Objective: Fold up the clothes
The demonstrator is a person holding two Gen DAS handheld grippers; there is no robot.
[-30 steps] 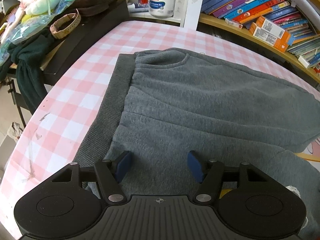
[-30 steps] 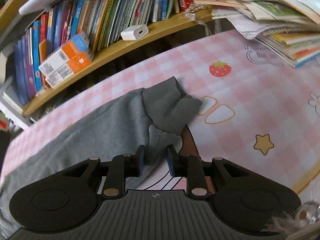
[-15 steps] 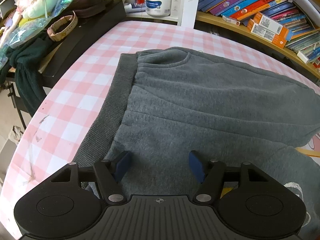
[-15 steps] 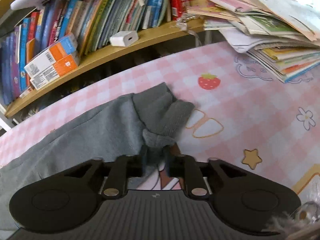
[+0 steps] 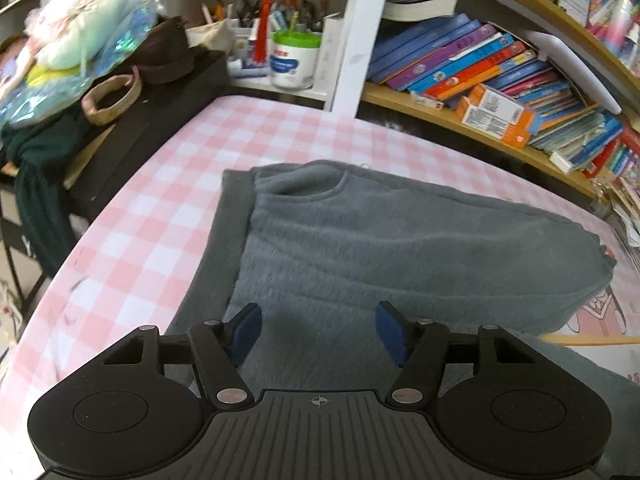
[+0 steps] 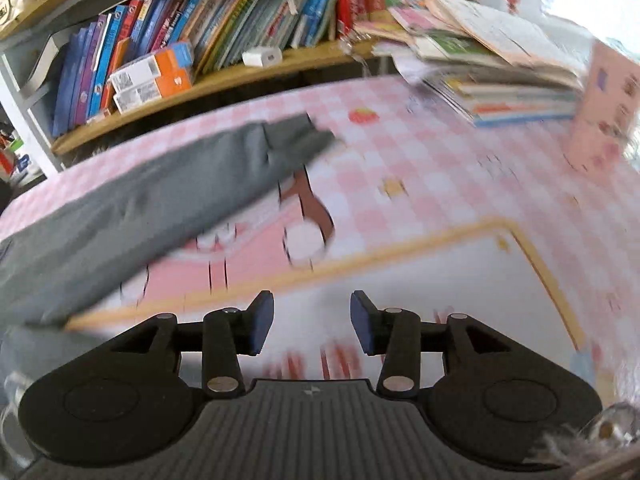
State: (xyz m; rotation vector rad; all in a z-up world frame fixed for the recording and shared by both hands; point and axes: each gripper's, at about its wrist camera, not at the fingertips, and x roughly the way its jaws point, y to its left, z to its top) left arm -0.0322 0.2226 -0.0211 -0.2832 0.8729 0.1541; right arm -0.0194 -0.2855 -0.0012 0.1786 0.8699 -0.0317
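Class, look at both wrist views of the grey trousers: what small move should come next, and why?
Probably close the left gripper on the grey trousers near the waistband. Its jaws hang open over the cloth; the right gripper is open over bare tablecloth.

Right gripper [image 6: 312, 328]: jaws parted, nothing between the blue pads [image 6: 260, 326]. It hangs over the pink checked cloth [image 6: 440, 184], above a white panel with a yellow border. Grey garment [image 6: 140, 208] lies to the left, its cuff [image 6: 300, 140] near a strawberry print [image 6: 363, 115]. Bookshelf [image 6: 208, 84] behind; stacked books [image 6: 500, 88] at right. View blurred.
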